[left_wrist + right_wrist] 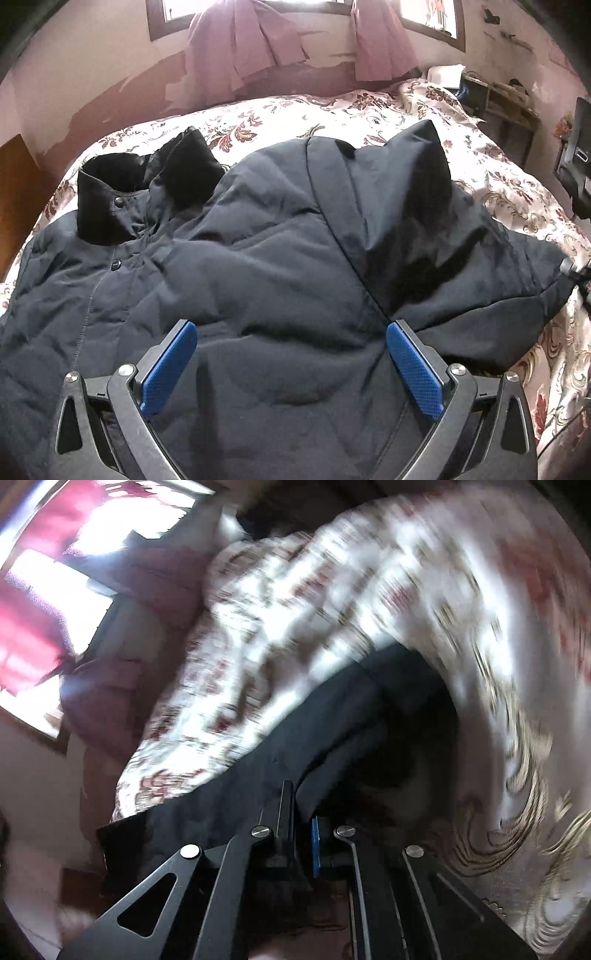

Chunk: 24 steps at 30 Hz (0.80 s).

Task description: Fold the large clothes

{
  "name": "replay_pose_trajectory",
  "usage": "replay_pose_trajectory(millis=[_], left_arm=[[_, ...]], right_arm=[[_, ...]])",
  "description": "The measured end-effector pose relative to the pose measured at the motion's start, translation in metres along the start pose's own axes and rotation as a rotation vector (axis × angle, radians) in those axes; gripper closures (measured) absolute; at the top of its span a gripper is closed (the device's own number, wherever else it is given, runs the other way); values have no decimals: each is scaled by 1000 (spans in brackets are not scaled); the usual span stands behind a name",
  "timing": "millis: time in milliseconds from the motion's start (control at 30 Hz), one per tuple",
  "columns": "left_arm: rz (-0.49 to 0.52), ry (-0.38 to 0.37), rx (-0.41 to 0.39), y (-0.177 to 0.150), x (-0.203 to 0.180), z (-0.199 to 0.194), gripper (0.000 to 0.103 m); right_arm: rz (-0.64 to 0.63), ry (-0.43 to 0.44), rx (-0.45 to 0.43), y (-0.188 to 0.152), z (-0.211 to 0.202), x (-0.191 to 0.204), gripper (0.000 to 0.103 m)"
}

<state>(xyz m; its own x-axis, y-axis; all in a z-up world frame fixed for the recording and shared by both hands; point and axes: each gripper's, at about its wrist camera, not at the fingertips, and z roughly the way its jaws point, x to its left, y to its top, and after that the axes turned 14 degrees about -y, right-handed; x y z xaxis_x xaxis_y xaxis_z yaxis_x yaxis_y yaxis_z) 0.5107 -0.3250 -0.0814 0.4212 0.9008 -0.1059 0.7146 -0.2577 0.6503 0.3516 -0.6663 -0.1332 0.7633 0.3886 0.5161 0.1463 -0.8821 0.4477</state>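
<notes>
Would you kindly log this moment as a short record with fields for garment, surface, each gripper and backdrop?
garment: dark navy padded jacket, spread front-up, black collar at far left, one sleeve folded across the body
surface: bed with cream and maroon floral bedspread
left gripper: jaws open, blue pads either side of the jacket fabric, not pinching
right gripper: jaws shut on a dark jacket edge; view blurred
backdrop: pink curtains at the windows
</notes>
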Motion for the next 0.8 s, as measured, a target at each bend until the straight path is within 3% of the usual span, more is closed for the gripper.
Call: replay_pose_trajectory(millis=[200,333,533,800], left_arm=[[-11,21,26,1,9,-23,0],[-22,46,-2,0,30,-64,0],[-84,88,-52,-5,95,-141,0],[-169,162,-89,-39,202,-226,0]], right_arm=[[-292,84,-204,-6,-95,102,96],[-474,164,-269,-26,-154,164,96],[-731,249,-313,-101,-218,256,97],[-992,375,-246,-225,-260,328,97]])
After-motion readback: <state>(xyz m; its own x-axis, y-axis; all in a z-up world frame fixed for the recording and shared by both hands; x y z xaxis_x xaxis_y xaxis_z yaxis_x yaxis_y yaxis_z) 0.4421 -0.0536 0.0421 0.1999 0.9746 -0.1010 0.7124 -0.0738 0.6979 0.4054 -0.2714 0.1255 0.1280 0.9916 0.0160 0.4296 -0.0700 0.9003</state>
